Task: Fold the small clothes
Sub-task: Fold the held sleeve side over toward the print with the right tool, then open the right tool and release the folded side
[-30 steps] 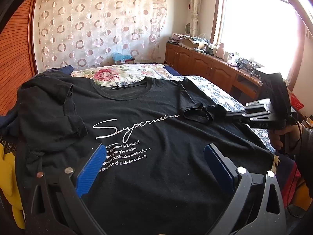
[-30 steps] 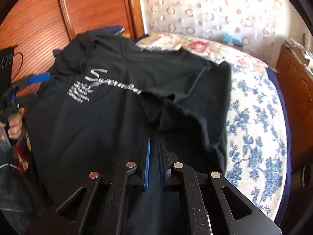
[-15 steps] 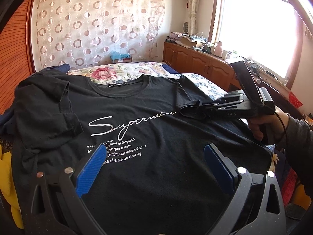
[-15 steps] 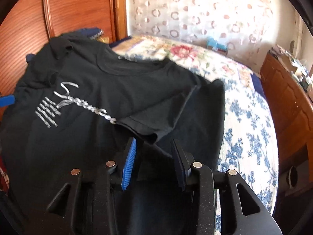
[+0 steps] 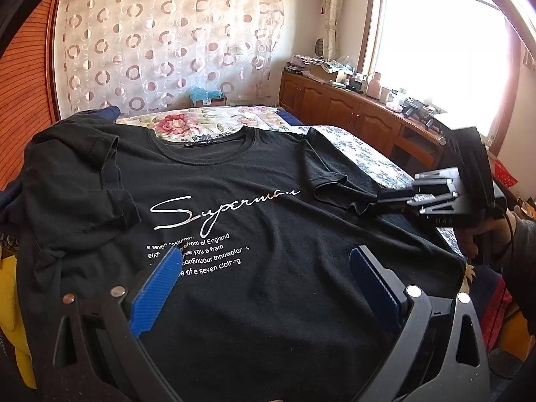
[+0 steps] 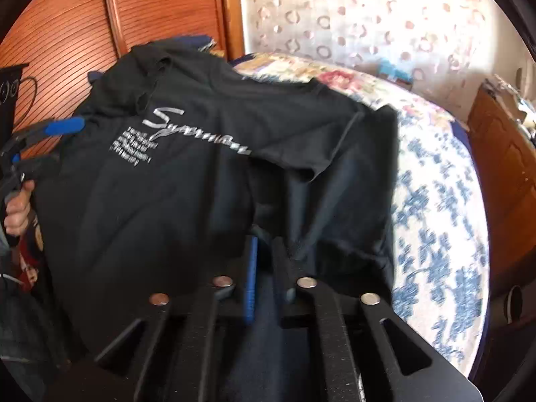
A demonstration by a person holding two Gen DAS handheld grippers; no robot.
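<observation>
A black T-shirt (image 5: 254, 221) with white "Superman" script lies face up on the bed, collar at the far end. It also shows in the right wrist view (image 6: 187, 201). My left gripper (image 5: 264, 274) is open, its blue pads hovering over the shirt's lower front, holding nothing. My right gripper (image 6: 264, 254) has its jaws nearly together at the shirt's right side, just below the folded-in right sleeve (image 5: 335, 181); the view is blurred, so whether cloth is pinched is unclear. In the left wrist view the right gripper (image 5: 395, 197) sits at the sleeve's edge.
The floral bedspread (image 6: 435, 201) shows to the right of the shirt. A wooden cabinet (image 5: 351, 114) with clutter runs under the window. A wooden wardrobe (image 6: 67, 50) stands on the left. Yellow cloth (image 5: 10, 284) hangs at the near left.
My right gripper was open half a second ago near the sleeve; its jaws have now closed to a narrow gap and it has pulled back toward the shirt's right edge. The left gripper stays still.
</observation>
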